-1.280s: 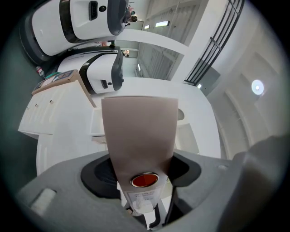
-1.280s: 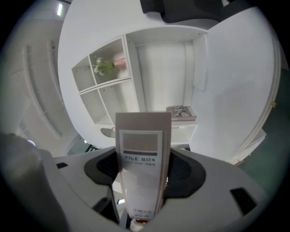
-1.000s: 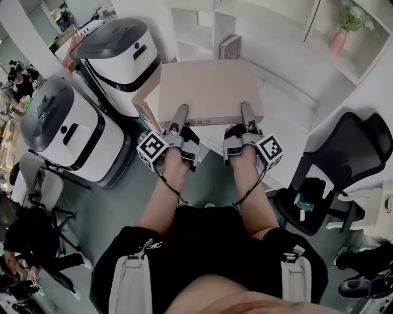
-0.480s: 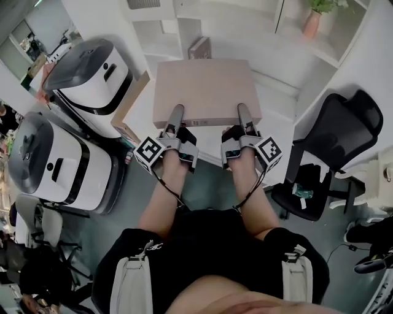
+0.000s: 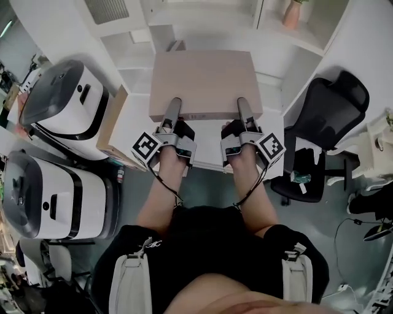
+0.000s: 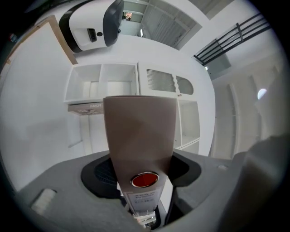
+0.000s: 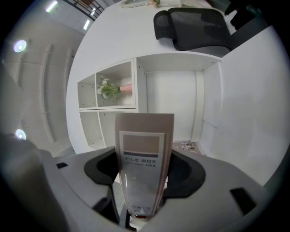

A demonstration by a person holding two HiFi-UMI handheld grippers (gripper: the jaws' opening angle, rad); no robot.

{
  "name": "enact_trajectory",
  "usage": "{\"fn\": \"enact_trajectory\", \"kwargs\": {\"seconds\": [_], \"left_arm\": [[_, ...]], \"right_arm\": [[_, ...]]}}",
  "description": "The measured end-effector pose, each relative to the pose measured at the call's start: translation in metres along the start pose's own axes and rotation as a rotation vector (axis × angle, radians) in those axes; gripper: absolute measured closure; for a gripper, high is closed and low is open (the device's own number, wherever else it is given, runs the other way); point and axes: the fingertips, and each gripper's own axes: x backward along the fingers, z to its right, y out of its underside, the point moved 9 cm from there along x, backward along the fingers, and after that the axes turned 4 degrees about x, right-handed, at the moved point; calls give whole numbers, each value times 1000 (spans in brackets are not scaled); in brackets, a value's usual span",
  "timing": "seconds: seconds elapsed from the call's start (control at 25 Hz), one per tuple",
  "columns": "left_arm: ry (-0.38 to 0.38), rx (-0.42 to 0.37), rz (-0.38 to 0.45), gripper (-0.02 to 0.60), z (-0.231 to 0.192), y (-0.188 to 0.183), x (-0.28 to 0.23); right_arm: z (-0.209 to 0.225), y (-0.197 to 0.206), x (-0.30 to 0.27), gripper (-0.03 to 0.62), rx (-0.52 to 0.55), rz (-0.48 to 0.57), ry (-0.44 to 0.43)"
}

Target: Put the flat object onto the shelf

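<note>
A flat tan file box (image 5: 202, 83) is held level in front of the person, in the air before the white shelf unit (image 5: 202, 30). My left gripper (image 5: 171, 113) is shut on the box's near edge at the left. My right gripper (image 5: 244, 110) is shut on the same edge at the right. The left gripper view shows the box (image 6: 138, 131) edge-on between the jaws, with a red round spot on its spine and open shelf compartments (image 6: 102, 84) beyond. In the right gripper view the labelled spine (image 7: 144, 154) stands between the jaws before a wide empty compartment (image 7: 174, 104).
Two white machines with dark lids (image 5: 61, 101) (image 5: 43, 196) stand at the left, with a cardboard panel (image 5: 110, 119) beside them. A black office chair (image 5: 325, 116) is at the right. A plant in a pink vase (image 5: 291, 11) and a book (image 5: 175, 46) occupy shelf compartments.
Both grippers have carried the file box toward the shelf. The white machines have slid left and down in the head view, and the chair has moved up.
</note>
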Motion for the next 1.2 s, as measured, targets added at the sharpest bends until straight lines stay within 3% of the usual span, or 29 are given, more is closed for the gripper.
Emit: {"fn": "enact_trajectory", "kwargs": {"seconds": [0.48, 0.88, 1.2], "left_arm": [[127, -5, -140, 298, 24, -45, -53], [200, -20, -161, 298, 47, -79, -72], [209, -9, -164, 298, 58, -111, -96]], "right_arm": [[-28, 18, -30, 315, 59, 154, -83], [-56, 34, -60, 315, 99, 186, -155], [-75, 40, -98, 313, 135, 151, -154]]}}
